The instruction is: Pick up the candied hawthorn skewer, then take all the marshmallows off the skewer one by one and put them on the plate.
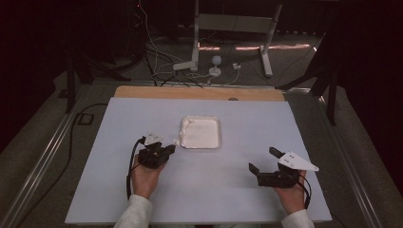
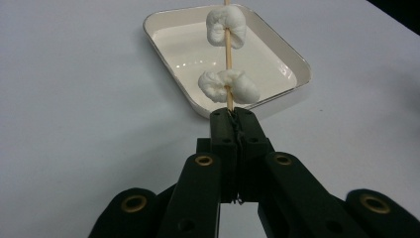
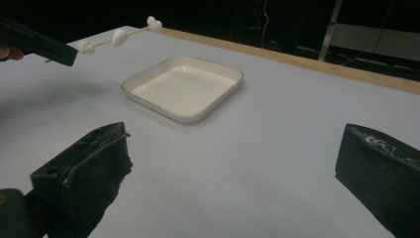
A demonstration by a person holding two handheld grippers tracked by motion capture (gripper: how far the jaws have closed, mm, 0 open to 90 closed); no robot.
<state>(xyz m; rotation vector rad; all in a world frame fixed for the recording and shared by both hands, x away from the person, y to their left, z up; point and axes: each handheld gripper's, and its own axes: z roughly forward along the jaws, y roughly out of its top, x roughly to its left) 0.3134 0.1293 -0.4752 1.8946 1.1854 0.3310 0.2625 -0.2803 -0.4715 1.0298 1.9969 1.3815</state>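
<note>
Wooden skewer (image 2: pixel 228 47) with marshmallows (image 2: pixel 227 85) is clamped in left gripper (image 2: pixel 232 113) above empty tray (image 2: pixel 171 49); right gripper (image 3: pixel 233 163), gaping wide, holds nothing; unloading judged pending.

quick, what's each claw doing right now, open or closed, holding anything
Left claw: closed on the wooden skewer, which carries white marshmallows.
Right claw: open, nothing between its jaws.

Left gripper (image 2: pixel 233 116) with black jaws clamped on a wooden skewer (image 2: pixel 228 44), two white marshmallow pieces (image 2: pixel 228 85) threaded on it — behind them a white square tray (image 2: pixel 171 47) on the pale table (image 2: pixel 74 124).
</note>
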